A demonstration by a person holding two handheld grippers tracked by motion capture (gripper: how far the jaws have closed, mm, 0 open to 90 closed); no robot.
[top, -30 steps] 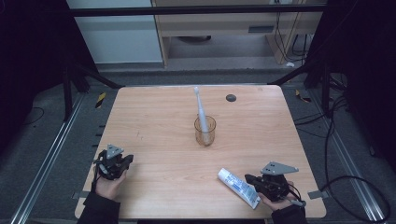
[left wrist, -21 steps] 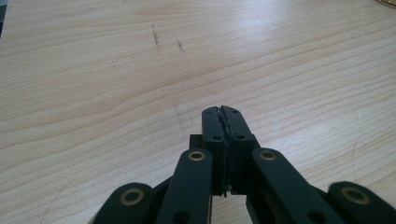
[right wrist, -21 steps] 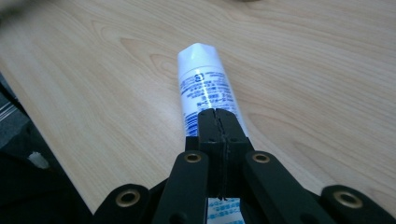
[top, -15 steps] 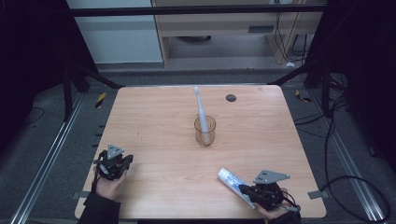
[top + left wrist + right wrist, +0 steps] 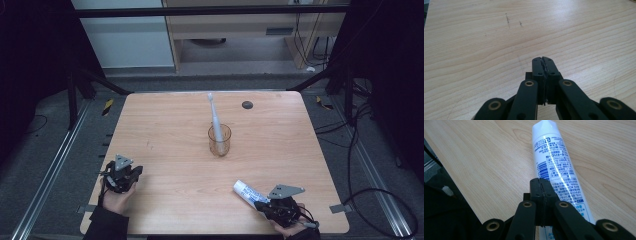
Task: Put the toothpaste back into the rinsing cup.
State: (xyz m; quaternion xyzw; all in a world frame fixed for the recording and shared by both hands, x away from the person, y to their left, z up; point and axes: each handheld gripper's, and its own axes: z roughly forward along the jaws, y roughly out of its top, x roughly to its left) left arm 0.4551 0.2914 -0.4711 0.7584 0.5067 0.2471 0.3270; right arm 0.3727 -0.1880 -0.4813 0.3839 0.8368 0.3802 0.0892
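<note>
A clear glass cup point(image 5: 219, 140) stands mid-table with a white toothbrush point(image 5: 215, 112) leaning upright in it. A white and blue toothpaste tube point(image 5: 247, 192) lies flat near the front right, cap pointing away from me. My right gripper point(image 5: 264, 204) is at the tube's near end. In the right gripper view its jaws point(image 5: 540, 181) are shut with nothing between them, just above the tube point(image 5: 554, 162), which runs along their right side. My left gripper point(image 5: 129, 172) rests at the front left, shut and holding nothing point(image 5: 543, 60) over bare wood.
The wooden table point(image 5: 170, 125) has a small dark round mark point(image 5: 247, 104) at the back right. Its front edge is close behind both hands. Metal frame rails and cables run on the floor around the table.
My right gripper has slid left and toward the front edge, lining up along the tube's near end. The tube, the cup and the left gripper have stayed put.
</note>
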